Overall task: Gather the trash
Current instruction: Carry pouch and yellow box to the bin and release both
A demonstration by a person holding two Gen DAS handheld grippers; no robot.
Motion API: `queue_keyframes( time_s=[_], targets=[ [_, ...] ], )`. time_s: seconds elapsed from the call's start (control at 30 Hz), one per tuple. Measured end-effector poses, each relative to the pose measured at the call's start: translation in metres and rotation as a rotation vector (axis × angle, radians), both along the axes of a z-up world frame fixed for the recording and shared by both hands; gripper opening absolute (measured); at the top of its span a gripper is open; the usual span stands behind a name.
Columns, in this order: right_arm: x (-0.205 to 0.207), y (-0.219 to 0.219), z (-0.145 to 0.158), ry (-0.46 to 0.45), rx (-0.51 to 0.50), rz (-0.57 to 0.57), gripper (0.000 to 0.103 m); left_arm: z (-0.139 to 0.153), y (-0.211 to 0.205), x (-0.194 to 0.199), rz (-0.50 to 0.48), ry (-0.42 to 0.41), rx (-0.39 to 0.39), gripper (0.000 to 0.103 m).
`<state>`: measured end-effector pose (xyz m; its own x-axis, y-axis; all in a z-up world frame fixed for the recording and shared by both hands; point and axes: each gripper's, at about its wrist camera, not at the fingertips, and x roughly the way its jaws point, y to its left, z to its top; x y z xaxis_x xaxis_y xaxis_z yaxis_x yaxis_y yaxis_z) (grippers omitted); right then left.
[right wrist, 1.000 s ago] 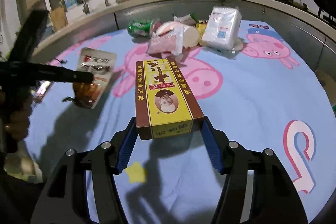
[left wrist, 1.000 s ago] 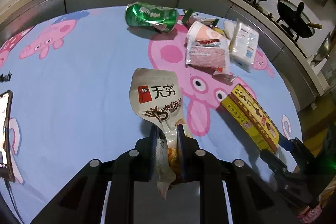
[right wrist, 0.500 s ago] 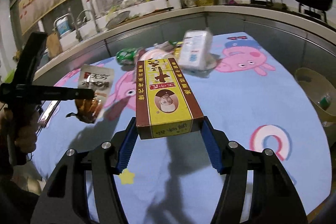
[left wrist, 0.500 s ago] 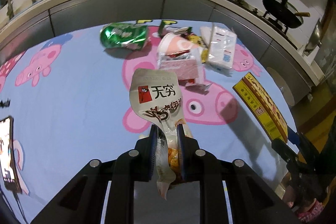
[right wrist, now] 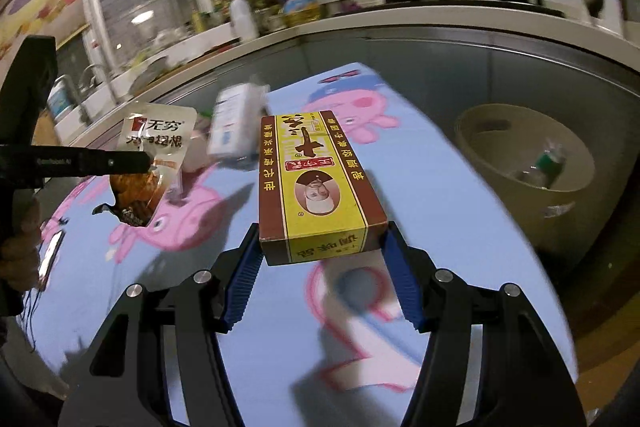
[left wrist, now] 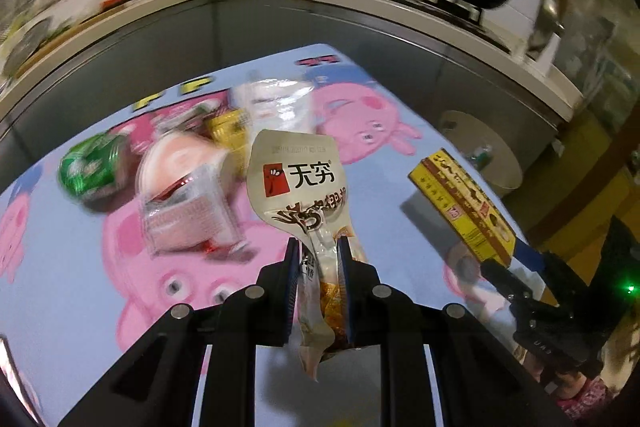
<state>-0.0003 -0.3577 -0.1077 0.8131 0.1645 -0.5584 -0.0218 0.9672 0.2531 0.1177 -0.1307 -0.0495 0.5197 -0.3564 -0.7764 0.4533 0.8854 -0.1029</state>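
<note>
Left wrist view first: left claw (left wrist: 318,287) is clamped tight on the neck of a beige snack pouch (left wrist: 298,183), fingers nearly together, pouch sticking up and its torn end dangling below. Compared with 1 second ago the view has swung right, and the pouch now rides well above the blue cartoon-pig cloth on the bench (left wrist: 60,307). Left behind on the cloth: a crushed green can (left wrist: 90,171), a clear plastic tray (left wrist: 184,211) and a white tissue pack (left wrist: 276,103), all blurred. Off to the right, the yellow box (left wrist: 464,207) hangs in the other claw, with the beige bin (left wrist: 504,167) just beyond the bench edge.

Right wrist view now: right claw (right wrist: 322,275) is spread wide but squeezing the yellow box (right wrist: 316,183) by its near end, blue pads on both sides. Half a second ago the bin (right wrist: 520,163) sat at the frame edge; now it fills the right side, a bottle (right wrist: 548,163) already inside. Left claw and snack pouch (right wrist: 156,147) trail on the left.

Reading that: both loads look headed for the bin, with the box closest to a drop.
</note>
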Motion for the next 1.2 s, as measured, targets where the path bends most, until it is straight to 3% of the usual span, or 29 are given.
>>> queue_keyframes(
  time_s=[0.6,0.87,1.0,1.03,1.1,1.2],
  targets=[
    [0.015,-0.103,-0.015,0.028,0.021,-0.198,0.059,-0.016,-0.168,0.035,-0.259,0.046,0.036,0.019],
    [0.035,-0.162,-0.025,0.094,0.056,-0.334,0.059,-0.020,-0.259,0.067,-0.390,0.058,0.009,0.019],
    [0.051,-0.182,-0.029,0.126,0.044,-0.369,0.062,-0.032,-0.292,0.087,-0.402,0.087,-0.005,0.020],
    [0.055,-0.184,-0.030,0.138,0.043,-0.367,0.062,-0.034,-0.300,0.091,-0.397,0.092,-0.007,0.029],
    [0.061,-0.185,-0.032,0.150,0.032,-0.377,0.070,-0.040,-0.311,0.100,-0.368,0.101,0.012,0.062],
    [0.060,-0.184,-0.031,0.132,0.028,-0.398,0.070,-0.038,-0.308,0.101,-0.349,0.082,0.017,0.057]
  ],
)
